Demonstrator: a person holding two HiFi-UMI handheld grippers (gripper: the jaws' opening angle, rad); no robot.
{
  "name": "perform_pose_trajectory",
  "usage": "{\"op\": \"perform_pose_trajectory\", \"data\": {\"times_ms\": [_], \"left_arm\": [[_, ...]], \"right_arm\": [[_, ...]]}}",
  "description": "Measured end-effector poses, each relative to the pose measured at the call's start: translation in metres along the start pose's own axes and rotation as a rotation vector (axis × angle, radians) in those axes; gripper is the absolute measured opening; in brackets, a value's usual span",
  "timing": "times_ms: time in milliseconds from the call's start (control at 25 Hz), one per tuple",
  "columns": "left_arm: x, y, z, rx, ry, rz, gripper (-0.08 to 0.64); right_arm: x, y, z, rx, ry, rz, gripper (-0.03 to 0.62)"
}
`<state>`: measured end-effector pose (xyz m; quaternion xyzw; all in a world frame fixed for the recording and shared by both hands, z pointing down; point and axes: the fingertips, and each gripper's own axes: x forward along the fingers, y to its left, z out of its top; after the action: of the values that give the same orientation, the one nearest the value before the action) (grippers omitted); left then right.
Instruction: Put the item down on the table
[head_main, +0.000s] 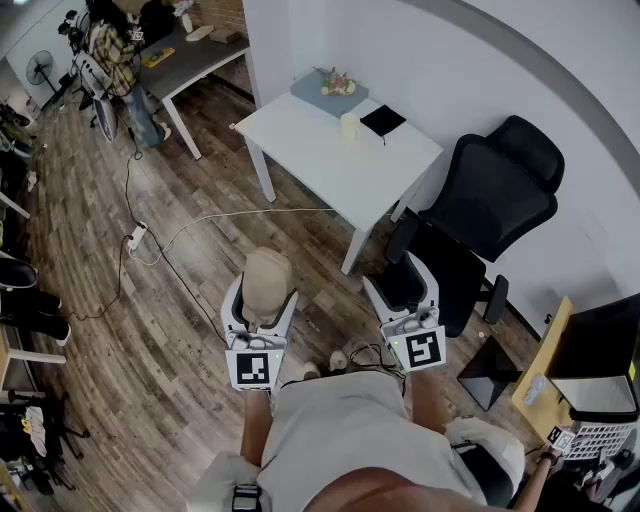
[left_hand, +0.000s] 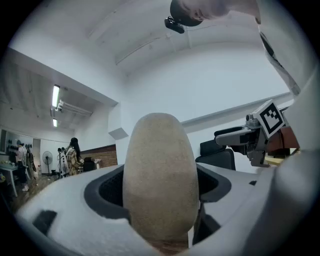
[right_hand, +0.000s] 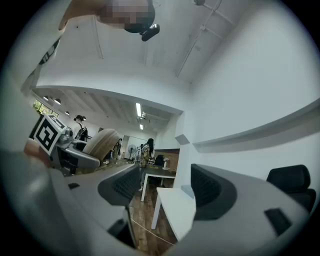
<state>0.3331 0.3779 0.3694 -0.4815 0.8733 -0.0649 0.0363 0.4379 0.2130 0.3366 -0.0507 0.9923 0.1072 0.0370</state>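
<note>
A: Left tool (head_main: 261, 300): jaws closed on the sides of a beige oval item (left_hand: 160, 175), which stands upright between them. Right tool (right_hand: 165, 187): jaws wide apart, nothing in them. The item hangs over the wood floor (head_main: 180, 300), well short of the white bench (head_main: 330, 165).
B: Risks?
A: If released this side of the bench, it drops to the floor. It is rounded, so near an edge it may roll off. A cable (head_main: 240, 213) crosses the approach.
B: Any print?
A: None legible, only square markers (head_main: 254, 368) on the tools' cubes.
</note>
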Motion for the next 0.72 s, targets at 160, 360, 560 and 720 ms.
{"op": "perform_pose_trajectory", "data": {"times_ms": [160, 360, 560, 720], "left_arm": [[0.001, -0.020, 0.004, -0.001, 0.000, 0.018, 0.394], [0.001, -0.028, 0.003, 0.048, -0.007, 0.039, 0.394], [0.010, -0.028, 0.006, 0.062, -0.007, 0.059, 0.394], [0.016, -0.022, 0.007, 0.037, -0.003, 0.073, 0.394]], "right_arm": [[-0.013, -0.014, -0.009, 0.032, -0.001, 0.003, 0.312], [-0.017, -0.023, -0.017, 0.053, -0.010, 0.017, 0.324], [-0.007, -0.027, -0.021, 0.053, -0.004, 0.039, 0.324], [0.004, -0.026, -0.025, 0.048, -0.018, 0.047, 0.324]]}}
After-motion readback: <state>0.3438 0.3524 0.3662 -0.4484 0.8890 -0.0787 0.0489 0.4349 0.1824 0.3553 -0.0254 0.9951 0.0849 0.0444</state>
